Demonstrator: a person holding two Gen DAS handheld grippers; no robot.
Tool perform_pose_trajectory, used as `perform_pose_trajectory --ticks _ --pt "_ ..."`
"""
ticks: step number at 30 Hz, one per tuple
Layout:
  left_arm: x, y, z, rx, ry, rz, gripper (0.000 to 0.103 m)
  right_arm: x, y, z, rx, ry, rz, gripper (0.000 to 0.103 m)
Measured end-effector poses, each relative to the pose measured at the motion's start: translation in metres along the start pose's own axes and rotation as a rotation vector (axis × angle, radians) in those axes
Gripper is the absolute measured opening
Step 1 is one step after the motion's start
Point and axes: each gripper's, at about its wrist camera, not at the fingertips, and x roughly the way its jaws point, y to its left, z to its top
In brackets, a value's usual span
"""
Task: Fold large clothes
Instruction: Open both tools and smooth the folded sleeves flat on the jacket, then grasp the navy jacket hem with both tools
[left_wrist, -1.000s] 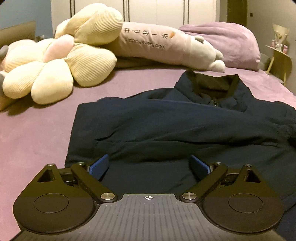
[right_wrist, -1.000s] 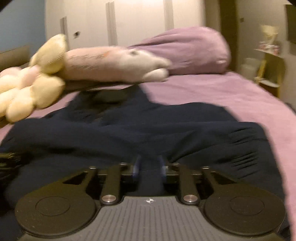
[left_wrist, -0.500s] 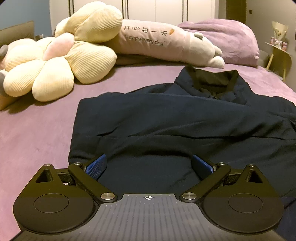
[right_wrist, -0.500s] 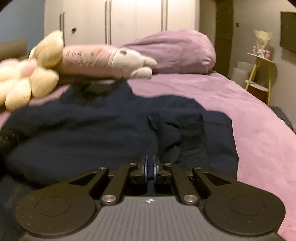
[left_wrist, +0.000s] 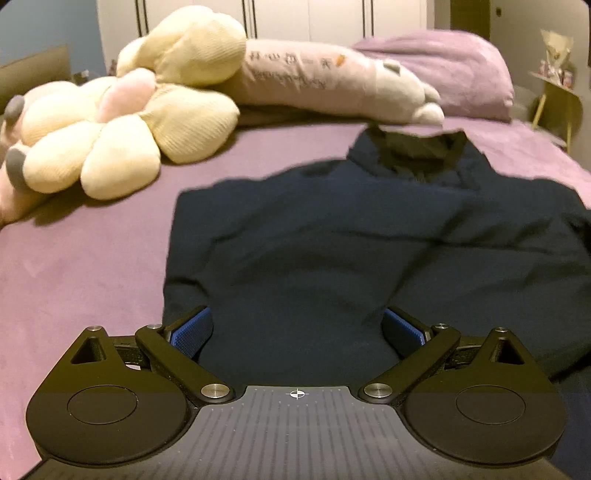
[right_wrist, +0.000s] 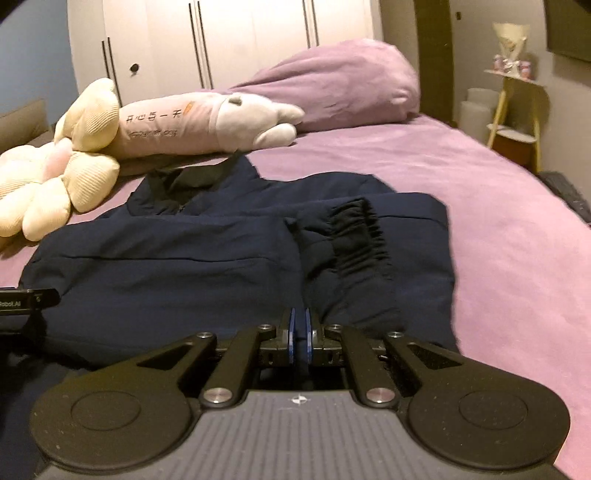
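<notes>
Since a second ago the right tool (right_wrist: 300, 328) has drawn back from the navy jacket (right_wrist: 192, 258), its pads clenched on nothing, leaving the sleeve (right_wrist: 354, 236) folded across the body on the bed (right_wrist: 461, 177). Left tool (left_wrist: 297, 328) hangs released above the hem, little shifted. Sleeves look done; next comes the body fold.

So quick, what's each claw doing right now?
Left claw: open, empty, over the dark navy padded jacket.
Right claw: closed, nothing visibly held.
</notes>
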Motion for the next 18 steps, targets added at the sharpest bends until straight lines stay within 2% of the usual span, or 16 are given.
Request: perform_pose_trajectory --ticks 4,8,9,10,11,12,16,18 --pt "-0.010 0.004 -0.007 0.014 0.006 -0.016 0.102 0.005 0.012 -0.001 -0.077 0.063 -0.038 0.006" --pt "-0.037 0.021 -0.025 0.014 0.018 -0.066 0.102 -0.010 0.005 0.008 -0.014 0.103 -0.029 0.006" --pt "-0.047 0.030 -0.034 -0.010 0.032 -0.087 0.102 -0.020 0.003 0.006 -0.006 0.111 -0.038 0.014" --pt "-0.058 0.037 -0.042 -0.033 0.044 -0.104 0.102 -0.031 0.001 0.000 0.006 0.119 -0.055 0.043" --pt "-0.070 0.046 -0.052 -0.055 0.050 -0.122 0.102 -0.044 -0.003 -0.009 0.023 0.125 -0.064 0.055" --pt "-0.084 0.055 -0.064 -0.073 0.054 -0.142 0.102 -0.059 -0.009 -0.019 0.038 0.128 -0.053 0.060" --pt "-0.145 0.095 -0.115 -0.116 0.064 -0.193 0.102 -0.131 -0.042 -0.071 0.128 0.181 0.034 0.061" --pt "-0.169 0.113 -0.137 -0.146 0.084 -0.182 0.102 -0.161 -0.061 -0.094 0.204 0.220 0.064 0.061"
